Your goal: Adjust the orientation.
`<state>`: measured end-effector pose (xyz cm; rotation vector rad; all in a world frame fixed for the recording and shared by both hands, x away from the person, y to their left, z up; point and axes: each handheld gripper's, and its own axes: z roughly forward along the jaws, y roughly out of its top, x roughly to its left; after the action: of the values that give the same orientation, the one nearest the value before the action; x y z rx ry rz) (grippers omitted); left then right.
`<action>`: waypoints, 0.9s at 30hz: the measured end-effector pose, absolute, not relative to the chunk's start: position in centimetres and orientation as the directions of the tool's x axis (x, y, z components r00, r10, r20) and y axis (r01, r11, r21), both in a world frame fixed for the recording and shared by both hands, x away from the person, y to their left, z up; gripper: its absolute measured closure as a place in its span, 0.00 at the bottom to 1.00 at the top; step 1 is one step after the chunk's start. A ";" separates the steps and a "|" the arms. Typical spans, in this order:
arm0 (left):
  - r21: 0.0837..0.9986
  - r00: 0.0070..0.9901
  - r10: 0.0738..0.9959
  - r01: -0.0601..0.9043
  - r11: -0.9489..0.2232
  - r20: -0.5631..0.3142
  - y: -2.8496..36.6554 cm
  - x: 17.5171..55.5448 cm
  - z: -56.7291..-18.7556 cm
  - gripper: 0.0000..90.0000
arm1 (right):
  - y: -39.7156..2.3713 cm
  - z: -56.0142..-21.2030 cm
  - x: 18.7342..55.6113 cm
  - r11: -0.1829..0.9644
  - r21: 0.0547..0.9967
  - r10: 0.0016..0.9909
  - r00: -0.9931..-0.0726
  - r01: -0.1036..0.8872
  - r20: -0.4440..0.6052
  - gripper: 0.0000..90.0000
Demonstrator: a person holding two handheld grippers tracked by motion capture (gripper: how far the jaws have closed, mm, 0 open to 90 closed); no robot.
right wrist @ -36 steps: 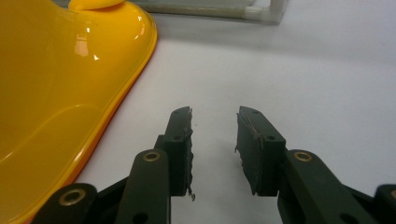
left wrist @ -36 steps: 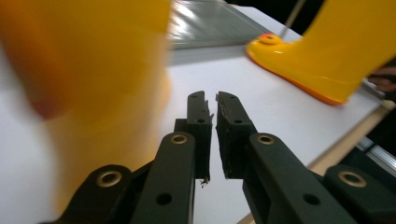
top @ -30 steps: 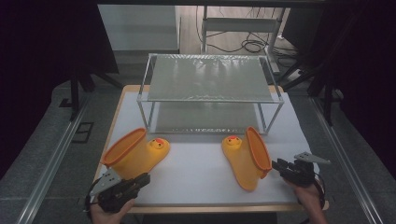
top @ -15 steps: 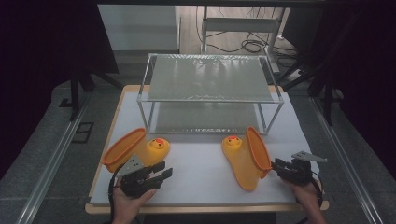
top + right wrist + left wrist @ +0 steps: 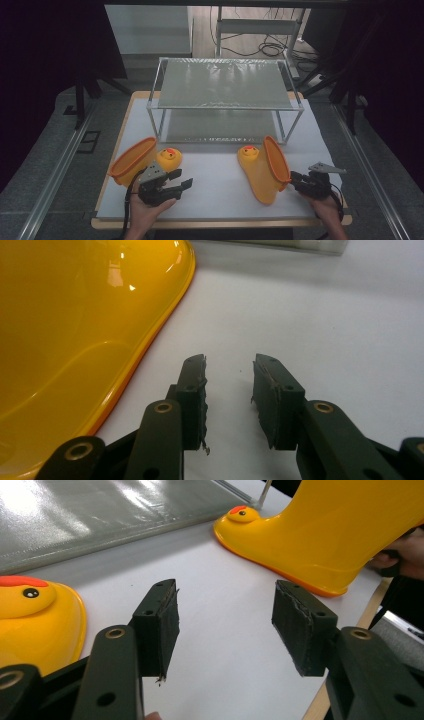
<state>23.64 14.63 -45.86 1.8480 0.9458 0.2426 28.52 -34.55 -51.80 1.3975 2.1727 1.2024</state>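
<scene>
Moved since the earlier frames: left tool (image 5: 176, 181), from the bench's near left corner inward, to a spot just in front of the left boot (image 5: 145, 159); its jaws have just been opening, with nothing between them.

Left tool: released, jaws spread wide over bare white bench (image 5: 215, 180), pads (image 5: 161, 625) clear of everything. Held in the person's left hand (image 5: 145, 210).

Right tool (image 5: 295, 179): unchanged in place, near the right boot's open top; jaws parted, having just closed a little, nothing between them, pads (image 5: 192, 390) over bare bench beside the boot's orange rim.

Left boot: yellow, duck face on the toe, lying on its side just behind the left tool, opening turned toward the bench's left edge.

Right boot (image 5: 262, 170): yellow, same duck toe, lying on its side, opening facing the right tool, apart from its jaws.

Wire rack (image 5: 225, 85): two mesh shelves, standing behind both boots at the bench's far side.
</scene>
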 end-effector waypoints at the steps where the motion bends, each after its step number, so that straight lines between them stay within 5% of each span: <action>1: 0.846 0.673 0.699 0.499 -0.189 -0.241 14.6 23.7 -45.9 0.49 | -34.6 -51.8 28.5 0.178 0.771 0.854 -0.485 0.612 0.188 0.73; 10: 0.848 0.677 0.695 0.496 -0.189 -0.241 14.5 23.6 -45.9 0.47 | -34.5 -51.3 27.7 0.199 0.775 0.837 -0.515 0.600 0.184 0.78; 21: 0.847 0.684 0.688 0.495 -0.192 -0.244 14.3 23.8 -45.9 0.47 | -33.1 -51.0 27.2 0.297 0.760 0.769 -0.617 0.578 0.168 0.99; 27: 0.842 0.687 0.683 0.501 -0.198 -0.248 14.0 23.8 -46.1 0.47 | -31.8 -51.1 26.9 0.349 0.750 0.726 -0.668 0.562 0.163 0.99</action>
<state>23.80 14.02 -46.07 1.8571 0.9308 0.2191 26.92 -31.80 -51.15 1.1678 2.4101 1.2180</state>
